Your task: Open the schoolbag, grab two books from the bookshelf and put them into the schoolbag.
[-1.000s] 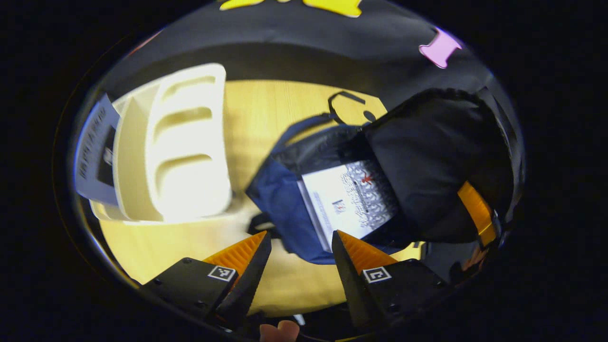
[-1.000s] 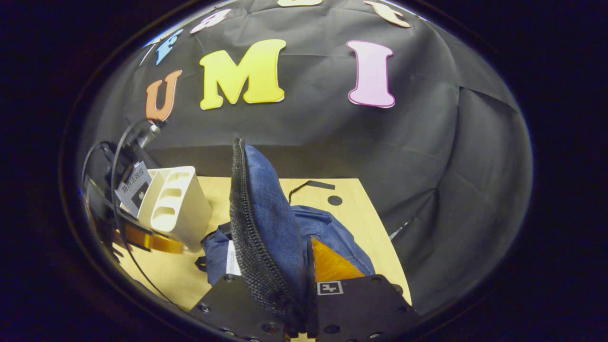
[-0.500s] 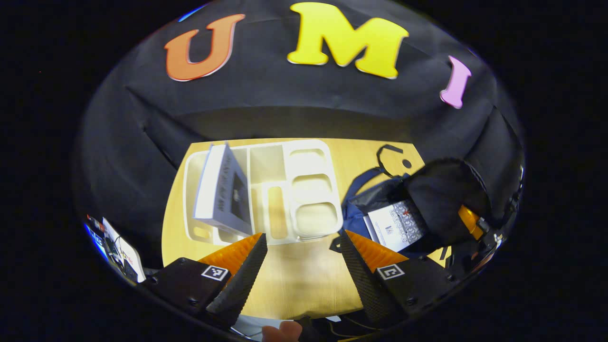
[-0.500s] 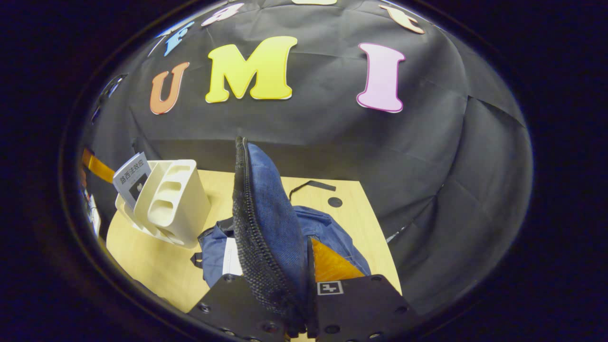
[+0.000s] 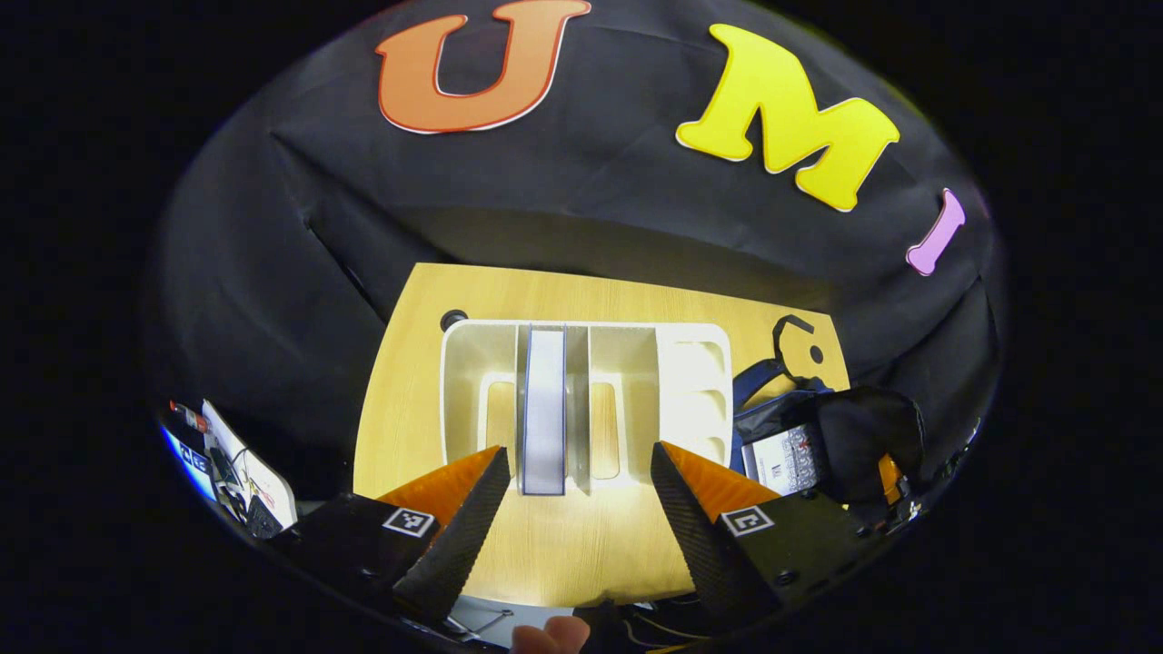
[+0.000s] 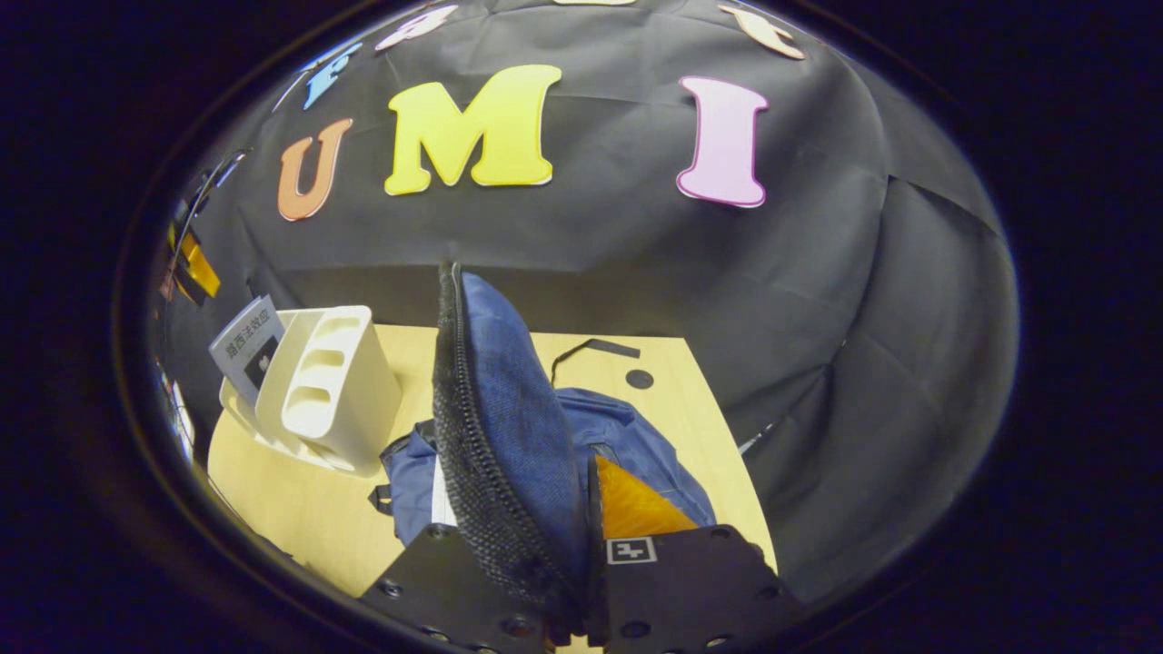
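Observation:
A white bookshelf (image 5: 636, 381) stands on the wooden table, with one book (image 5: 543, 409) upright in it, spine toward me. My left gripper (image 5: 577, 463) is open just in front of that book, touching nothing. The blue schoolbag (image 5: 772, 409) lies to the right, open, with a white book (image 5: 781, 459) inside. My right gripper (image 6: 581, 509) is shut on the bag's flap (image 6: 509, 427) and holds it upright. In the right gripper view the bookshelf (image 6: 318, 391) and its book (image 6: 245, 350) stand to the left of the bag body (image 6: 636, 436).
The wooden table (image 5: 581, 554) has bare room between the shelf and its near edge. A black strap (image 6: 591, 350) and a round hole lie on the table behind the bag. Black cloth walls close the back and sides. Cables and devices sit off the table's left.
My left gripper has swung left, away from the open bag, and now faces the shelf with the book's spine between its fingers' line. The right gripper keeps holding the flap up.

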Available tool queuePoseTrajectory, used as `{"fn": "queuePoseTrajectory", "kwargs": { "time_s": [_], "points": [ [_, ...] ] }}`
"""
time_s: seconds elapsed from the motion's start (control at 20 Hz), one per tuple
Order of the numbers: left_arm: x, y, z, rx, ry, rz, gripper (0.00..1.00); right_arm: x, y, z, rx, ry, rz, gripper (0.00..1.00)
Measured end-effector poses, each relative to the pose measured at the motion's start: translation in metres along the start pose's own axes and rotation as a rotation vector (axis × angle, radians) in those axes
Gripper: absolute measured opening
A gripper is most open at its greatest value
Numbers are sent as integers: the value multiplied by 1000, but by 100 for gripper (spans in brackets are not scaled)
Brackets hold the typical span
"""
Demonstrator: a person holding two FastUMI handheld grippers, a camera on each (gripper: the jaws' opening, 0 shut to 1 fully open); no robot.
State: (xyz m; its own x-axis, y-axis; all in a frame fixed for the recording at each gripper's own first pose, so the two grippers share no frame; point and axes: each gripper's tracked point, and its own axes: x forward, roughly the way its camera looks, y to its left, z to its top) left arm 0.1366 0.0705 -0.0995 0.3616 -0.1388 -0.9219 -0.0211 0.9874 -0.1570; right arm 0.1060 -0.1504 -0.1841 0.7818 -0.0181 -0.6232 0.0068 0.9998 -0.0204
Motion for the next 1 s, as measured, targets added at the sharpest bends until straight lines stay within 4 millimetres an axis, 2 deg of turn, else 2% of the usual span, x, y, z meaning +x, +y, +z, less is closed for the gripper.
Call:
{"fn": "queuePoseTrajectory", "kwargs": {
  "time_s": [0.4,0.6,0.9,1.0],
  "points": [
    [57,18,-7,-37,205,-9,99,0,-4,-4,24,15,-18,5],
    [85,27,-19,-42,281,14,100,1,-3,-5,13,15,-24,5],
    [105,31,-28,-22,340,38,99,2,-4,-8,7,18,-22,5],
    [110,29,-29,-13,347,49,95,2,-6,-9,14,17,-22,5]
  ]
}}
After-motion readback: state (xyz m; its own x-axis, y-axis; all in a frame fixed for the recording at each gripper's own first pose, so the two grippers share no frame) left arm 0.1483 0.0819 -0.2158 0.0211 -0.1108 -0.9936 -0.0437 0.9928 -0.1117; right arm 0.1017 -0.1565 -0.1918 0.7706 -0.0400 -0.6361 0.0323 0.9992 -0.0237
